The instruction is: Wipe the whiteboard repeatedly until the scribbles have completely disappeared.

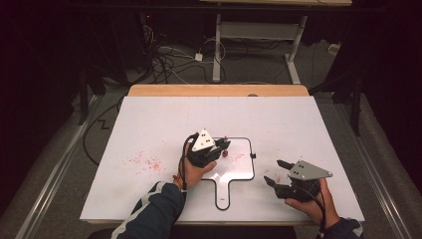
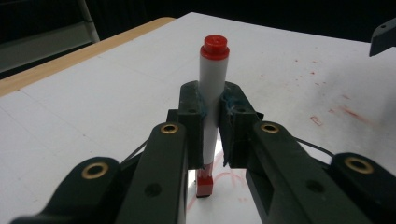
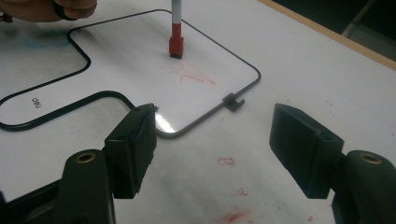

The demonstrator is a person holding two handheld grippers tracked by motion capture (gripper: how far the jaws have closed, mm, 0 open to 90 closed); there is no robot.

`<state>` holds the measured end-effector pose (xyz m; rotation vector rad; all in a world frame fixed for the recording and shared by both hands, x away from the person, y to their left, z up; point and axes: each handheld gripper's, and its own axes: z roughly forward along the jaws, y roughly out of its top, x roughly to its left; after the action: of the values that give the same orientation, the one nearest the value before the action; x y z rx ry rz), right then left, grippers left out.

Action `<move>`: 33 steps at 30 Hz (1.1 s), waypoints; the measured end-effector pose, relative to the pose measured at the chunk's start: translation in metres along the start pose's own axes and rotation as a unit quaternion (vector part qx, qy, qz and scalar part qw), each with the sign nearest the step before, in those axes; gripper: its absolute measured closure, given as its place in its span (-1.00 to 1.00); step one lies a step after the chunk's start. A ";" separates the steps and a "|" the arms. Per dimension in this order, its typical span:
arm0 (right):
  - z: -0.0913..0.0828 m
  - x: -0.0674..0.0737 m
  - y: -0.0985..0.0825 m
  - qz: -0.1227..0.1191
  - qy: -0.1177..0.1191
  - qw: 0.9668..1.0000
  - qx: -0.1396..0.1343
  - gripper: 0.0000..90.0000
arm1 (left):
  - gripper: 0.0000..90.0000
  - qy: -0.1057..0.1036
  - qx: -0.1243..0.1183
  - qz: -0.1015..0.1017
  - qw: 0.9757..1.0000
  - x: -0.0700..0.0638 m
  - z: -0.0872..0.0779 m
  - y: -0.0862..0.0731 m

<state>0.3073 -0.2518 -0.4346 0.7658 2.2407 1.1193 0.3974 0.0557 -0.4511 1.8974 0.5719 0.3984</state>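
My left gripper (image 1: 222, 147) (image 2: 215, 116) is shut on a white marker (image 1: 225, 148) (image 2: 213, 79) and holds it upright. The marker has a red top, and its red and black lower end (image 3: 176, 45) rests on a small handled whiteboard (image 1: 244, 174) (image 3: 130, 56). Red scribbles (image 3: 194, 74) lie on the board just beside that end. To the right of the board, near the table's front edge, my right gripper (image 1: 273, 172) (image 3: 219, 149) stands open with nothing between its jaws. It points toward the board's corner.
The white table top (image 1: 164, 124) carries red smudges (image 1: 144, 162) at the left and some near the right gripper (image 3: 229, 217). A wooden strip (image 1: 219, 90) runs along the far edge. A small black clip (image 3: 233, 100) sits on the board's rim.
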 end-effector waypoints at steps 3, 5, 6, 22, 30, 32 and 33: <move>0.000 0.000 0.000 0.001 0.001 1.000 0.000 -0.26 | 0.75 -0.016 0.004 0.015 1.000 -0.012 -0.001 0.001; -0.001 0.000 0.000 0.001 0.001 1.000 0.000 -0.26 | 0.75 -0.029 0.003 0.015 0.999 -0.018 0.000 0.001; -0.001 0.000 0.000 0.002 0.001 1.000 -0.001 -0.26 | 0.75 -0.028 0.005 0.022 0.999 -0.021 -0.001 0.002; 0.000 0.001 0.001 0.002 0.003 1.000 -0.001 -0.26 | 0.75 0.030 0.000 -0.011 0.999 0.014 -0.013 -0.006; 0.001 0.002 0.002 0.001 0.005 1.000 -0.001 -0.26 | 0.75 0.013 -0.003 -0.005 1.000 0.001 -0.003 -0.002; 0.001 0.002 0.001 0.000 0.006 1.000 -0.001 -0.26 | 0.75 0.006 -0.005 -0.005 1.000 -0.003 0.001 -0.001; 0.001 0.002 0.001 0.000 0.006 1.000 -0.001 -0.26 | 0.76 0.003 -0.007 -0.005 1.000 -0.006 0.003 0.000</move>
<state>0.3069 -0.2491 -0.4343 0.7590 2.2502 1.1283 0.3941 0.0500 -0.4528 1.8796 0.5824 0.4011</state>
